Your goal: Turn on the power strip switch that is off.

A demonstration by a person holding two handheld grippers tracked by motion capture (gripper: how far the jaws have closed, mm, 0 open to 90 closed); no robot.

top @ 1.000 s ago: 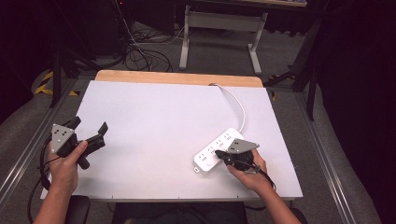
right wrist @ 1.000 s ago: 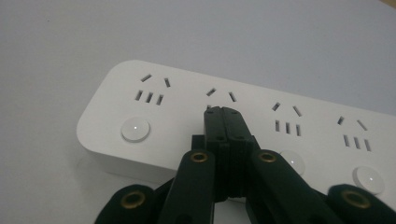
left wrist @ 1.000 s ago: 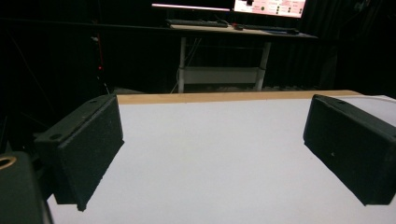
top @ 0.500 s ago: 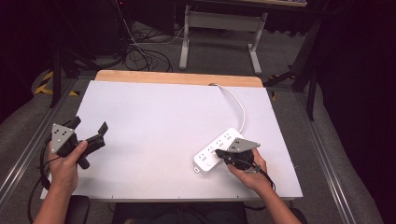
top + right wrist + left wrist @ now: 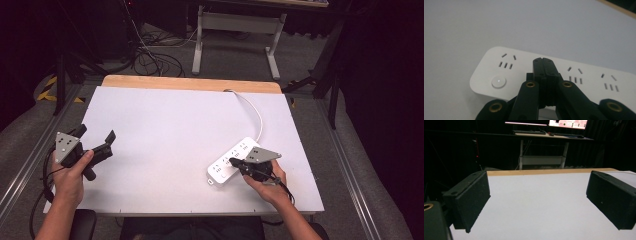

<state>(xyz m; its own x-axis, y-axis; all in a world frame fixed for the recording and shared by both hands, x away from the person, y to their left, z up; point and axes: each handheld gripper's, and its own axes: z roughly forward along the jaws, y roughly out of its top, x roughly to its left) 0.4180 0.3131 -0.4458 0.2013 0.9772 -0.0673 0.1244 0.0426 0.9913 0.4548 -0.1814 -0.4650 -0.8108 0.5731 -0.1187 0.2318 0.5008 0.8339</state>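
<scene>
**A:** High view has the big white-topped table with a wooden far edge [image 5: 190, 83], and the white plastic multi-socket power strip [image 5: 225, 164] sits near-right on it, white cord [image 5: 256, 114] curling off to the far edge. How'd it handle?

**B:** Rigid, smooth shell, probably light and a bit slippery; I'd pinch across the long sides. The cord may drag. Right gripper [image 5: 543, 65] hovers over it, jaws pressed together. Left gripper [image 5: 95, 142], near-left, jaws spread, holding nothing. Tiny round button [image 5: 499, 81] at the end.

A white power strip [image 5: 234, 161] with grey socket slots and a white cord [image 5: 252, 112] lies on a white table [image 5: 165, 125] edged in pale wood at twelve o'clock; both grippers are black.
</scene>
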